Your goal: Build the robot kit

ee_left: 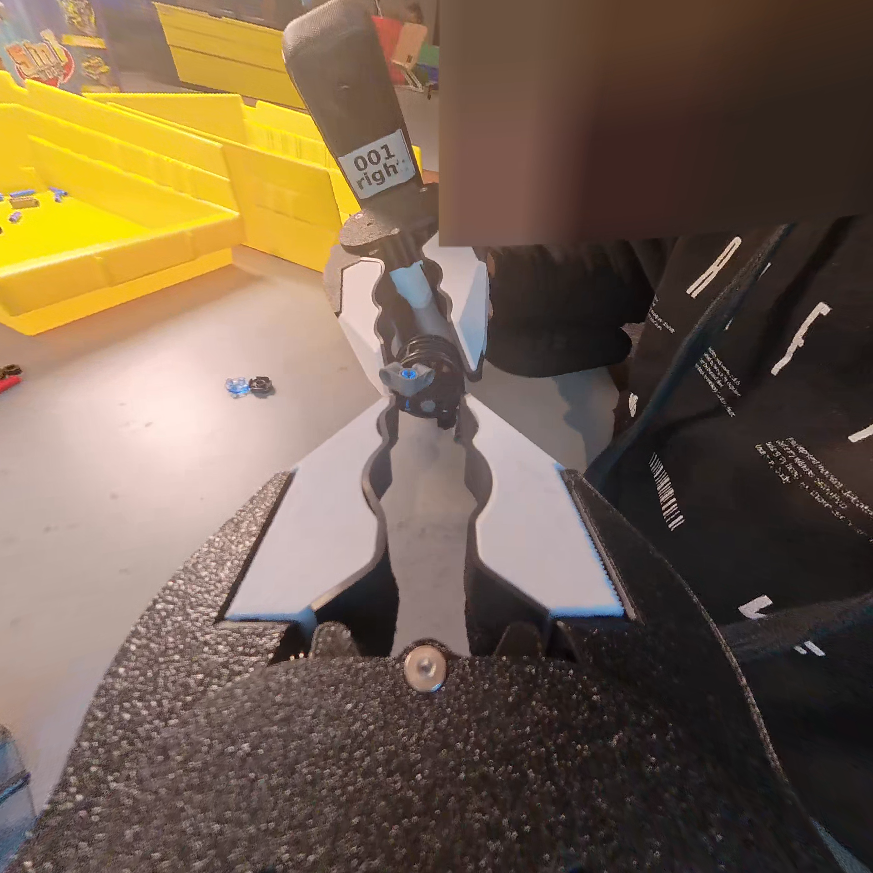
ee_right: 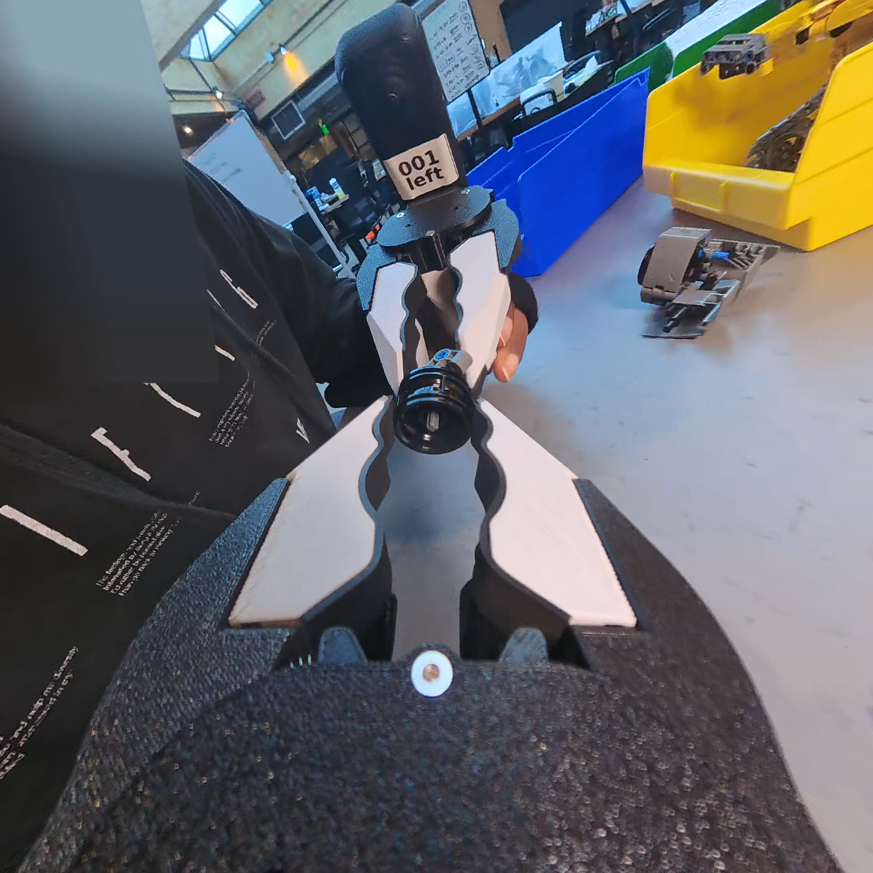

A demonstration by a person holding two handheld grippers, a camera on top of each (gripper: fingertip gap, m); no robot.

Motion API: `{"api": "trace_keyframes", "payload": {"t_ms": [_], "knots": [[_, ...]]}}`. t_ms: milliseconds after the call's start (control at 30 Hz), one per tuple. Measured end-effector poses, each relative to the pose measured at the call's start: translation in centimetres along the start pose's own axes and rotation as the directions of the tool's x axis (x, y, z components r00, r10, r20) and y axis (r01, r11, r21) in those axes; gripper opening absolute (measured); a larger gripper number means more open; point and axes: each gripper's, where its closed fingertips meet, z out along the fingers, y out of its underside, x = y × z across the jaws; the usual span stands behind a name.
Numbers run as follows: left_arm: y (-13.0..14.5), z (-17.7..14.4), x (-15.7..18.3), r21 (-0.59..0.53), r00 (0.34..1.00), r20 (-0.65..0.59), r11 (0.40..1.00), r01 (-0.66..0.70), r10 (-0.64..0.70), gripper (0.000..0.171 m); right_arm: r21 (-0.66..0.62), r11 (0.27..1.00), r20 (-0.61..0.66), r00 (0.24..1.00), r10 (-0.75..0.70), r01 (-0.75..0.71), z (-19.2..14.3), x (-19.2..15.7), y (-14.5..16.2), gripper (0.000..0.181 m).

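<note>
Above the grey worktop (ee_left: 141, 472), both hand-held grippers clamp one black spring part (ee_right: 432, 420): left hand-held gripper (ee_left: 425, 411) and right hand-held gripper (ee_right: 432, 415), tips meeting.

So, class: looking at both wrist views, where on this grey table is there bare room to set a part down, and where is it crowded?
Bare patches: the grey table below the yellow bins, and before the grey toy assembly. Crowded: around the spring part both grippers hold, beside the two small pieces.
</note>
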Motion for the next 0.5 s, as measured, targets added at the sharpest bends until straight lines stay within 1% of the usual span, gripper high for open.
{"api": "trace_keyframes", "payload": {"t_ms": [100,167,267,333,400,500], "knots": [[0.2,0.1,0.3,-0.017,1.000,0.000,1.000,-0.025,0.025,0.024,-0.017,1.000,0.002,1.000,-0.003,0.003,0.2,-0.2,0.4,0.032],[0.4,0.1,0.3,-0.018,1.000,-0.006,1.000,-0.015,0.014,0.023,-0.026,1.000,-0.002,1.000,-0.002,0.002,0.2,-0.2,0.5,0.031],[1.5,0.3,0.3,-0.072,1.000,-0.005,0.997,-0.021,0.021,0.023,-0.092,0.994,-0.046,0.997,-0.061,0.056,0.4,0.1,1.5,0.031],[1.8,0.4,0.1,-0.092,0.999,0.020,0.995,-0.046,0.048,0.022,-0.102,0.992,-0.069,0.994,-0.082,0.075,0.4,0.3,1.5,0.031],[1.7,0.5,-0.2,-0.091,0.997,0.042,0.994,-0.055,0.059,0.022,-0.107,0.990,-0.090,0.991,-0.098,0.088,0.2,0.6,1.4,0.031],[1.4,0.6,-0.4,-0.077,0.997,0.047,0.995,-0.057,0.060,0.022,-0.095,0.991,-0.082,0.992,-0.101,0.093,-0.1,0.5,1.2,0.031]]}}
